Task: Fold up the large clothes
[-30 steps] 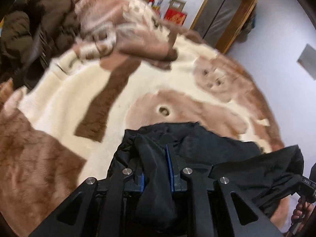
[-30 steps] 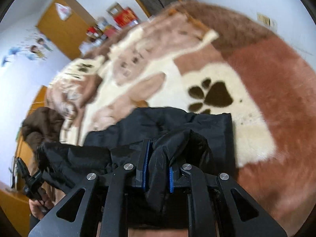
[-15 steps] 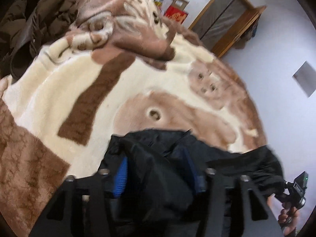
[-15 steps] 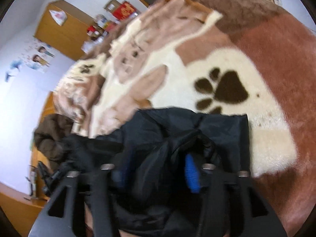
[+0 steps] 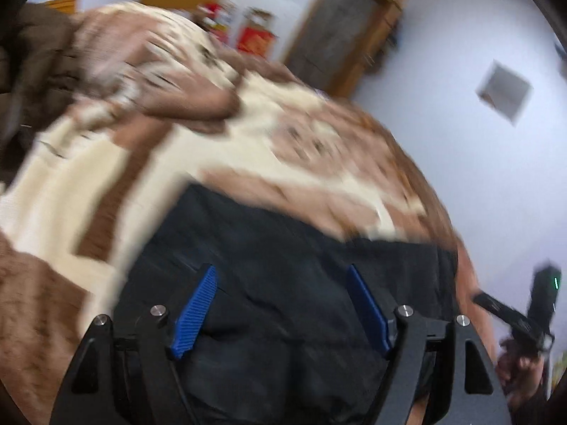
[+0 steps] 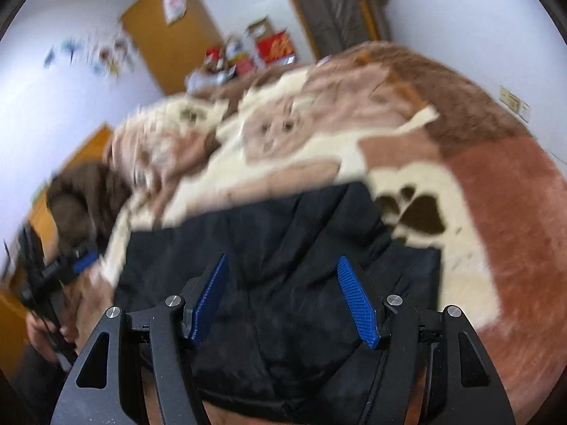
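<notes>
A black padded garment (image 5: 283, 283) lies folded on a plush brown-and-cream blanket (image 5: 88, 184); it also shows in the right wrist view (image 6: 283, 248). My left gripper (image 5: 281, 272) is open, its blue pads wide apart above the near edge of the garment, holding nothing. My right gripper (image 6: 281, 262) is open too, its blue pads spread above the garment's other near edge. The right gripper also shows at the right edge of the left wrist view (image 5: 531, 311). The left gripper shows at the left edge of the right wrist view (image 6: 53, 272). Both views are motion-blurred.
A dark brown jacket (image 6: 85, 198) lies heaped at the blanket's far left, also in the left wrist view (image 5: 32, 56). Red boxes (image 6: 276, 47) and a wooden cabinet (image 6: 170, 35) stand beyond the bed. A wooden door (image 5: 336, 32) is at the back.
Both grippers were shut on the black garment a second ago; they have opened and let it go. The garment now lies flatter on the blanket, and both grippers have pulled back.
</notes>
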Available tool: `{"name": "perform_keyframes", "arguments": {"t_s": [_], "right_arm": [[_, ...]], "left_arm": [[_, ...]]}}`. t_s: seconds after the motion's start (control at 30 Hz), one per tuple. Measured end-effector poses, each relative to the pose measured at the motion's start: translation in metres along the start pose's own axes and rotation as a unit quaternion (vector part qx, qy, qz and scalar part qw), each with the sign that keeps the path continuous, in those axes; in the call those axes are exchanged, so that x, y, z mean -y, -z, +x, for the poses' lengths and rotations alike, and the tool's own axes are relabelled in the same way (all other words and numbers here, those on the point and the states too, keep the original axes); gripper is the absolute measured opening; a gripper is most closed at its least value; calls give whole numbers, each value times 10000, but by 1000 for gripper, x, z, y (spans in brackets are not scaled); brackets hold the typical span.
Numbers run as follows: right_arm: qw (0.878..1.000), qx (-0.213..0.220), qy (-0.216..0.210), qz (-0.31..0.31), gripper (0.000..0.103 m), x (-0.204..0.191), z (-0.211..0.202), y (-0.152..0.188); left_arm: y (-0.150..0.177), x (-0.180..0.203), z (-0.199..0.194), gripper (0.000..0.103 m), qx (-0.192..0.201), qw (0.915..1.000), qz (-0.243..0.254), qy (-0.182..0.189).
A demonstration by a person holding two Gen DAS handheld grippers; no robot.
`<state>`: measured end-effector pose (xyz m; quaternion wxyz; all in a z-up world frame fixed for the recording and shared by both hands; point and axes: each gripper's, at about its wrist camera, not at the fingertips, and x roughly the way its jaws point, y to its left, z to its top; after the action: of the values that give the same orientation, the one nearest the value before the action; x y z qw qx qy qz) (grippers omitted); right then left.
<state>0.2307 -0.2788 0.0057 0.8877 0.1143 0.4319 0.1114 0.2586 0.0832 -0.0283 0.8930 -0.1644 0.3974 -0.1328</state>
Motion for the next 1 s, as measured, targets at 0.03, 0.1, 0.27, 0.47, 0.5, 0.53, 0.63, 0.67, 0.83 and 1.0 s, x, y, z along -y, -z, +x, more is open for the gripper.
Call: {"name": "perform_keyframes", "arguments": {"t_s": [0.03, 0.1, 0.27, 0.47, 0.5, 0.53, 0.63, 0.67, 0.83, 1.0], "right_arm": [[9998, -132, 73, -120, 65, -3, 14, 6], [9988, -223, 271, -335, 65, -5, 35, 13], [9954, -233, 858, -351, 65, 21, 80, 7], [9948, -186, 966, -274, 65, 23, 69, -9], [9956, -49, 891, -282, 65, 19, 60, -11], [9960, 66, 836, -315, 65, 16, 54, -14], [9945, 87, 925, -476, 64, 10, 63, -25], [9939, 24, 994, -479, 65, 13, 73, -29], [9868, -470, 1517, -324, 64, 42, 130, -35], [9884, -430, 1452, -55, 64, 62, 151, -27]], "left_arm": [[8, 9, 12, 77, -137, 9998, 128, 10], [20, 23, 41, 77, -393, 9987, 326, 3], [20, 30, 89, 77, -304, 9974, 547, -362], [0, 35, 86, 77, -373, 9960, 676, -455], [-4, 34, 79, 77, -238, 9959, 744, -467], [-8, 31, 73, 77, -139, 9946, 847, -587], [-23, 12, 76, 77, -40, 9898, 950, -1063], [-29, 1, 83, 77, -87, 9888, 865, -1210], [-40, -33, 124, 77, -272, 9836, 770, -1610], [-30, -39, 151, 77, -215, 9828, 802, -1649]]}}
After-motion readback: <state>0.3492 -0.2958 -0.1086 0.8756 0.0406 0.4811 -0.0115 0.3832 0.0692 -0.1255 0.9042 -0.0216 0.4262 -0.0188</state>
